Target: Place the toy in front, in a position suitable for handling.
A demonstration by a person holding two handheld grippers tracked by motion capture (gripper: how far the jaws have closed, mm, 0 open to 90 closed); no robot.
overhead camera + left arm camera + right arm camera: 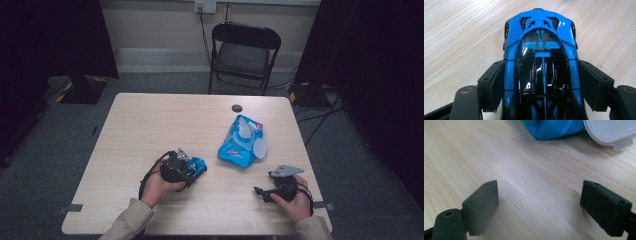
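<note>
A shiny blue and black toy car (541, 50) sits between the black jaws of my left gripper (541, 82), its nose pointing away from the camera. Both pads press against the car's sides. From above, the car (199, 165) shows low over the table's front left, with the left gripper (192, 171) around it. My right gripper (258, 192) rests near the front right edge. It stands open with bare wood between its pads (540, 205).
A blue wipes pack (240, 142) lies right of the middle, its white flip lid (609, 131) open and a wipe sticking up. A small dark disc (236, 108) sits near the far edge. A black folding chair (244, 52) stands behind the table (150, 120).
</note>
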